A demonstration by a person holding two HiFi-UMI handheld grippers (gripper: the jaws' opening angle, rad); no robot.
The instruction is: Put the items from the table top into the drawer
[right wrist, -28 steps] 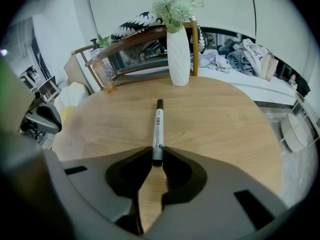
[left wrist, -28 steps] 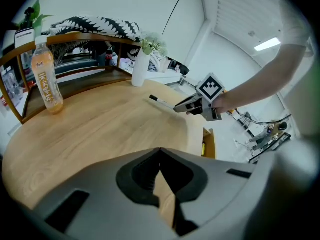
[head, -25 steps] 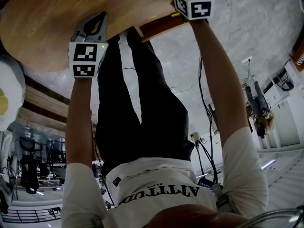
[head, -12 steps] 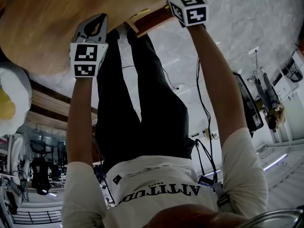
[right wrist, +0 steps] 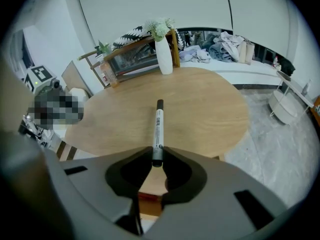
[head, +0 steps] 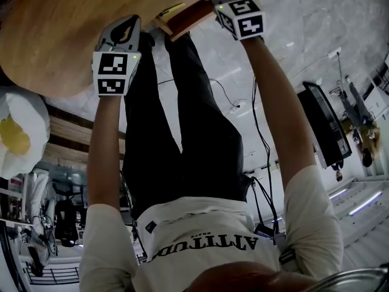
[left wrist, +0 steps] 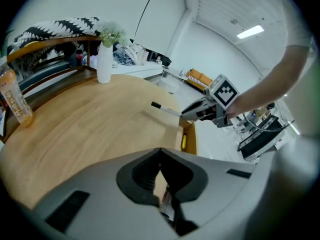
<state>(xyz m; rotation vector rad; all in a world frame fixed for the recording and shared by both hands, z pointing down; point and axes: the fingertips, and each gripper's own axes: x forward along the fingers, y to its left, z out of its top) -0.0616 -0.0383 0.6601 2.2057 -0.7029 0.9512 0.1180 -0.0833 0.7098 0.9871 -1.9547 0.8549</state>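
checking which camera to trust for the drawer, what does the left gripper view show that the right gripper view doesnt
Only the left gripper view: the open drawer with a yellow item inside. Only the right gripper view: print on the barrel of the marker, close up in the right gripper. Both: the wooden table, the white vase, that marker.

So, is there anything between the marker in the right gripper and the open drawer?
Nothing visible does. The marker, clamped in the right gripper's jaws, is near the open drawer with free air between; only a yellow item lies inside it.
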